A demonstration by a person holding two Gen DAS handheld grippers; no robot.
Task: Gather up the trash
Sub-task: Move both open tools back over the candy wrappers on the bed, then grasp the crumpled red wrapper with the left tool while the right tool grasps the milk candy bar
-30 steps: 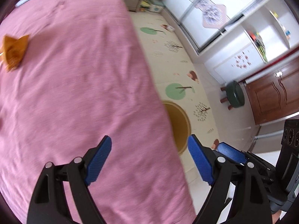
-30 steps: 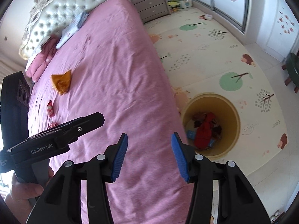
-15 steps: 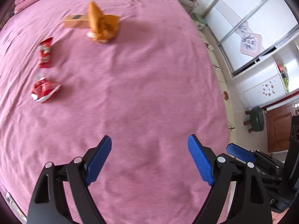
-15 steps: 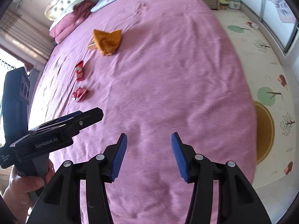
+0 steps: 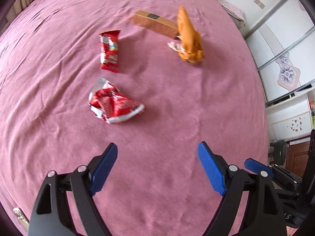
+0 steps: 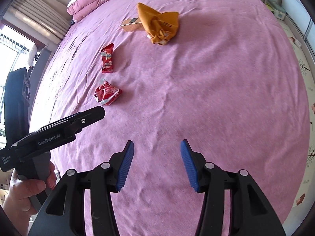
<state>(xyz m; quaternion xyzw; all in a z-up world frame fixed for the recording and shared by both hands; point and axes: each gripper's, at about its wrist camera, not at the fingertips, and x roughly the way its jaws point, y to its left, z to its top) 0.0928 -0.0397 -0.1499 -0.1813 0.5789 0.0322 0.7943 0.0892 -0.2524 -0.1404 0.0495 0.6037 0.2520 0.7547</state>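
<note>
As jaws gape, crumpled red wrapper (image 5: pixel 114 102) ahead-left

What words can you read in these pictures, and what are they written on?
"GenRobot.AI": side of the left gripper.
"MILK CANDY": flat red candy wrapper.
Small white print at the left gripper's rear end: too small to read.
Crumpled red wrapper, tan box, orange bag: print unreadable.

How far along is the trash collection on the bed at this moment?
Nothing visible shows finished work. Nothing is in hand: the left gripper and right gripper are both open and empty above the pink bedspread. Left to collect: crumpled red wrapper, red candy packet, orange bag, tan box.
</note>
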